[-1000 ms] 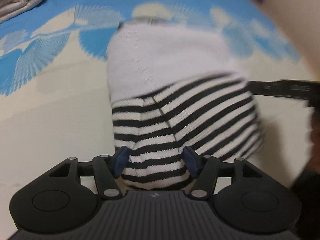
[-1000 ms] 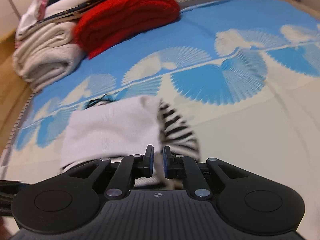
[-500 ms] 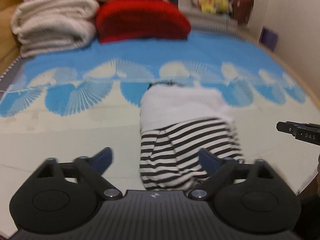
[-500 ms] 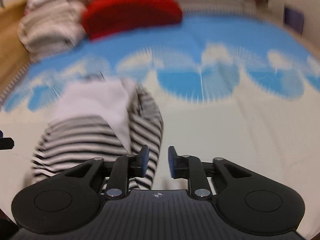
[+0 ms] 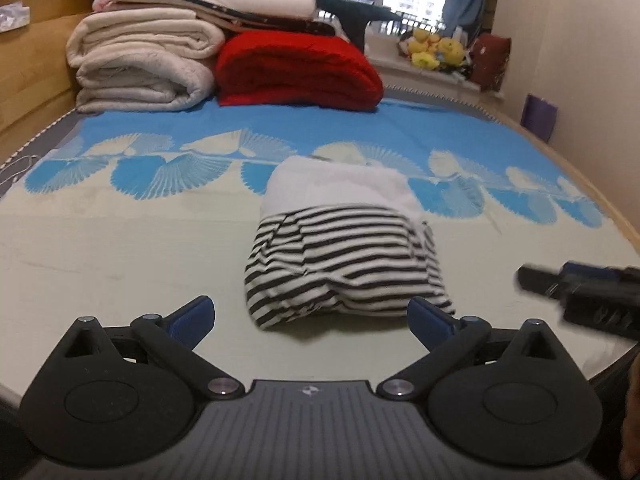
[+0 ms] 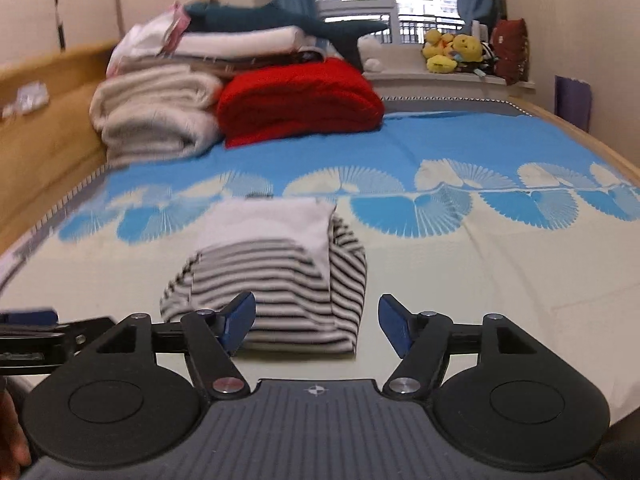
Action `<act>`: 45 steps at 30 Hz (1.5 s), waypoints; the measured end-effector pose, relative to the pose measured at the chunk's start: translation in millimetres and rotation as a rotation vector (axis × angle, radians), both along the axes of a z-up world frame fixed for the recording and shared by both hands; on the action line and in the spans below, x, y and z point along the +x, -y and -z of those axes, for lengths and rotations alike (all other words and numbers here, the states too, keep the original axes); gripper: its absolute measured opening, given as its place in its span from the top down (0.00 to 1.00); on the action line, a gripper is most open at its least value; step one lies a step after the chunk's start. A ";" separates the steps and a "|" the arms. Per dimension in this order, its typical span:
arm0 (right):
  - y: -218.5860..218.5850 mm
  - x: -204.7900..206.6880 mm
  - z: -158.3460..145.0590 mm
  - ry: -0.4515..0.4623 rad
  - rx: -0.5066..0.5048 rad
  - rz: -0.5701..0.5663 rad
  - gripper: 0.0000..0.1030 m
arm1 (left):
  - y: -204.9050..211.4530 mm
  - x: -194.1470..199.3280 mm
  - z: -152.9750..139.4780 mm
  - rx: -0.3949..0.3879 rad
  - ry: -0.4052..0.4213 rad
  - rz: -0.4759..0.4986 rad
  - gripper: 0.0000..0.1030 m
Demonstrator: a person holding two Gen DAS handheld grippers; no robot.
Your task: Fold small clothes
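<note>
With the striped top (image 5: 344,256) lying folded mid-bed and gripped by neither tool, the fold looks finished; next comes a check or another garment. The left gripper (image 5: 310,320) is spread wide and empty, while the right gripper (image 6: 316,322) is opening with nothing between its pads. Only the right view shows the top's right folded edge.

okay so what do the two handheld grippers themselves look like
Both match: the left gripper and right gripper have matte black linkage arms with silver pivot screws, round black discs at each side, blue finger pads, and a ribbed grey body bearing a small round emblem.
</note>
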State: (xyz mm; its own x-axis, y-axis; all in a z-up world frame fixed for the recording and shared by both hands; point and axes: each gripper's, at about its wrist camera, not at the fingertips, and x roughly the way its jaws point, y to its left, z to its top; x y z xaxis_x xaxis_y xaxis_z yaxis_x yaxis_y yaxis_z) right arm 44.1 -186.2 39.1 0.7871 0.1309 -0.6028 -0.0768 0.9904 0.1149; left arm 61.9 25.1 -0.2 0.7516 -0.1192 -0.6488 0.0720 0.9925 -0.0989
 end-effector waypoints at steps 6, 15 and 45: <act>-16.1 16.5 15.2 -0.049 -0.042 -0.029 0.31 | -1.3 17.8 14.7 0.042 -0.046 -0.035 0.01; -32.9 19.7 22.6 -0.079 -0.040 -0.065 0.29 | -0.9 25.9 25.0 0.003 -0.110 -0.033 0.01; -39.2 23.9 21.9 -0.044 -0.075 -0.041 0.27 | 1.2 28.5 27.3 0.006 -0.102 -0.032 0.01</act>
